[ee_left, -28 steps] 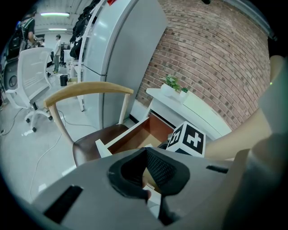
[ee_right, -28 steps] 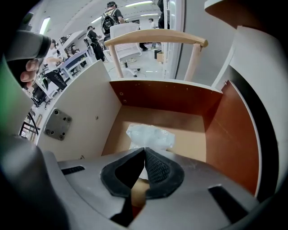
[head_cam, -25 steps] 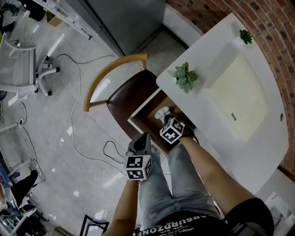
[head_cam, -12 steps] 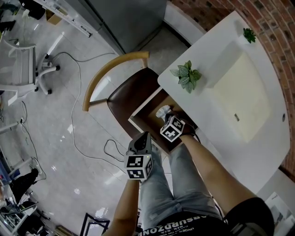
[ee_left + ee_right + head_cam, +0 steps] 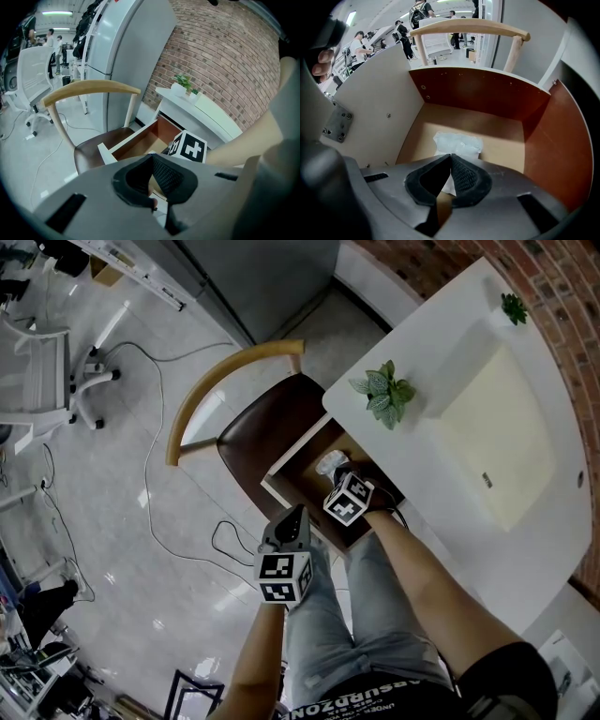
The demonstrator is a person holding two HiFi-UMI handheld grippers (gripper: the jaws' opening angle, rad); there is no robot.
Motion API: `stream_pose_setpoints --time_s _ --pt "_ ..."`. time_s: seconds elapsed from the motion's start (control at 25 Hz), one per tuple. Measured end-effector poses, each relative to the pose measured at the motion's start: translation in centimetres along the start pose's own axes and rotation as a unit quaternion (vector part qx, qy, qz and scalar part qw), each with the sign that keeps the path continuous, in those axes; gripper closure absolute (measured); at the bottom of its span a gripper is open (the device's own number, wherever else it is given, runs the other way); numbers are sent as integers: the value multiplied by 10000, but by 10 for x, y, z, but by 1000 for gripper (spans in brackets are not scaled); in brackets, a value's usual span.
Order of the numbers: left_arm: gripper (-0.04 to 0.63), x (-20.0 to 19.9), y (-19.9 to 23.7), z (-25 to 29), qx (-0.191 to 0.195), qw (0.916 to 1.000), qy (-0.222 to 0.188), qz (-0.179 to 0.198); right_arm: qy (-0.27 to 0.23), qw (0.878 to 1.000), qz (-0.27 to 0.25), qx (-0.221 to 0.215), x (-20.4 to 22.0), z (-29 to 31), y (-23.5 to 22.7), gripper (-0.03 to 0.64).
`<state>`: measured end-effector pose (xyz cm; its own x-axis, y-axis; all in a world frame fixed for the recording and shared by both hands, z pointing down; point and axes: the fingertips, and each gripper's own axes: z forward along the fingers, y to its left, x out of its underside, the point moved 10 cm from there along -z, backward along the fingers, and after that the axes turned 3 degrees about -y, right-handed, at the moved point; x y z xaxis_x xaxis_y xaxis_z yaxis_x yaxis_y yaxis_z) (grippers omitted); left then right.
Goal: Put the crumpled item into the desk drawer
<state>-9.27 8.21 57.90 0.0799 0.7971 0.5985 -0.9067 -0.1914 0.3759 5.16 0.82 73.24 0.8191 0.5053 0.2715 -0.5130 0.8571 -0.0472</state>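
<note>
Crumpled item (image 5: 457, 142), white and thin, sits inside the open drawer (image 5: 487, 93), low over its pale floor and near the middle. The right gripper (image 5: 450, 157) has reached in from above; its jaws are closed tip to tip and appear to pinch a fold of the item. The left gripper (image 5: 151, 157) hangs above the person's lap outside the drawer, jaws closed on nothing.

The step in hand looks like the placing itself. The next move calls for the right jaws to part so the item drops free, then a straight lift clear of the drawer walls.

A wooden chair (image 5: 253, 442) stands just beside the drawer front, with its seat partly under it, and the person's legs are close on the other side, so room is tight. On the desk (image 5: 450, 521) sit a small plant (image 5: 382, 395) and a pale mat (image 5: 497, 437), well clear of the work.
</note>
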Motion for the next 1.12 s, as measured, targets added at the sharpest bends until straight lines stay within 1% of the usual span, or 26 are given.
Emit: stream_pose_setpoints --time_s 0.28,0.48,0.72,0.8,0.88,0.92,1.12 --pt "592 1 1 6 34 10000 31 28 38 10000 -2 -52 1 9 -2 615" --pt "592 0 1 8 56 10000 41 49 -30 9997 210 -128 1 10 -5 611" --pt "592 -1 2 10 68 10000 34 56 -146 9991 344 -203 2 7 -6 604" --pt "592 -3 3 9 68 10000 28 62 -200 9985 432 -281 2 4 -6 591" --pt "592 -4 3 8 64 9999 26 77 -205 9978 490 -400 2 2 -3 537" --pt "592 -4 3 7 63 9999 21 90 -200 9976 505 -423 2 2 -2 524" --pt "592 -8 3 5 63 9999 -15 157 -306 9971 640 -291 1 -6 1 511"
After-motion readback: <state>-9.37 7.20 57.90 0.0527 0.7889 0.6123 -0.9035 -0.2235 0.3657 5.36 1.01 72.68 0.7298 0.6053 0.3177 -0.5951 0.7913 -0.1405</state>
